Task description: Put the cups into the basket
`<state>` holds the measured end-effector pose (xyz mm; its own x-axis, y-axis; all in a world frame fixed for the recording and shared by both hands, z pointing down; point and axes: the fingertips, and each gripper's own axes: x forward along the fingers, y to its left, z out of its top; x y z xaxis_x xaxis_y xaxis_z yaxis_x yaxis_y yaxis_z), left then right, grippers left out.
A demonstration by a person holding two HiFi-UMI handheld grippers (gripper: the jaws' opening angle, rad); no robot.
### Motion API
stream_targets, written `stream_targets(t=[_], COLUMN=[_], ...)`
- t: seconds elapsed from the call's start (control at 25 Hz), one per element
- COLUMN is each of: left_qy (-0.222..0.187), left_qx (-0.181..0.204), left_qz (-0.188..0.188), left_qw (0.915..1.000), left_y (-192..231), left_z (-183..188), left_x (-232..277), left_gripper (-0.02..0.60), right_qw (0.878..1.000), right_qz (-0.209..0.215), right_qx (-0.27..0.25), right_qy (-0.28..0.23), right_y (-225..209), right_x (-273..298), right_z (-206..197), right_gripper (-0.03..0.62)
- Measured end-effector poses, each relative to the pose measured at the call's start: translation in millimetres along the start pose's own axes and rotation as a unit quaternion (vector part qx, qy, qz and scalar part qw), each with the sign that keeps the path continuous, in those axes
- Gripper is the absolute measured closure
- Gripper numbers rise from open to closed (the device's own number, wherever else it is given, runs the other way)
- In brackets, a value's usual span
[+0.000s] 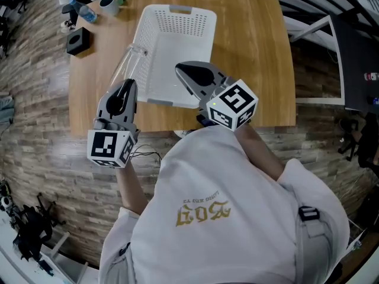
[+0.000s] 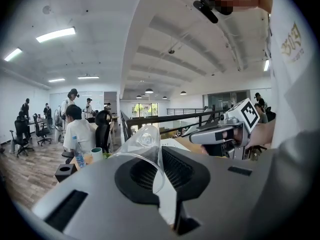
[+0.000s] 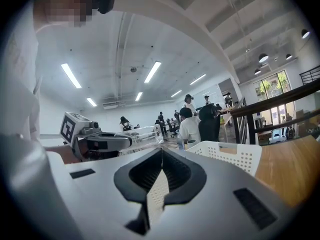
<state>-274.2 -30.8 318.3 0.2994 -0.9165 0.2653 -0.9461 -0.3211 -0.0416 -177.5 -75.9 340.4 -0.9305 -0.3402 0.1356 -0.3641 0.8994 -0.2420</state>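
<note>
A clear plastic cup (image 1: 131, 64) is tilted over the table just left of the white basket (image 1: 175, 22), and my left gripper (image 1: 128, 85) is shut on its rim. In the left gripper view the cup (image 2: 144, 145) sticks out forward between the jaws. My right gripper (image 1: 180, 69) is shut with nothing in it and hovers over the basket's near edge. In the right gripper view its jaws meet in a closed seam, with the basket (image 3: 230, 154) ahead to the right and the cup (image 3: 143, 134) held out at the left.
The basket stands on a wooden table (image 1: 249, 52). At the table's far left corner are a black box (image 1: 78, 41), a white cup (image 1: 109, 4) and a water bottle (image 1: 86, 13), with a person beside them. A railing (image 2: 165, 119) and office chairs lie beyond.
</note>
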Motion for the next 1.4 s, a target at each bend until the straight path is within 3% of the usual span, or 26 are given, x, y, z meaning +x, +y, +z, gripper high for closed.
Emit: stream_targets(t=[1.08, 1.4], left_qy=[0.07, 0.085], left_qx=[0.057, 0.07], left_qz=[-0.021, -0.035], left_qw=[0.9957, 0.9933], left_y=[-3.7, -6.7], left_z=[-25.1, -28.6], left_x=[39.5, 48.3], left_gripper=[0.557, 0.557], right_qw=[1.0, 0.998], right_qz=[-0.012, -0.027], right_qx=[0.006, -0.022], right_qy=[0.016, 0.043], right_y=[-24.9, -33.8], right_x=[2.4, 5.9], right_z=[-10.7, -16.1], right_gripper=[0.583, 0.583])
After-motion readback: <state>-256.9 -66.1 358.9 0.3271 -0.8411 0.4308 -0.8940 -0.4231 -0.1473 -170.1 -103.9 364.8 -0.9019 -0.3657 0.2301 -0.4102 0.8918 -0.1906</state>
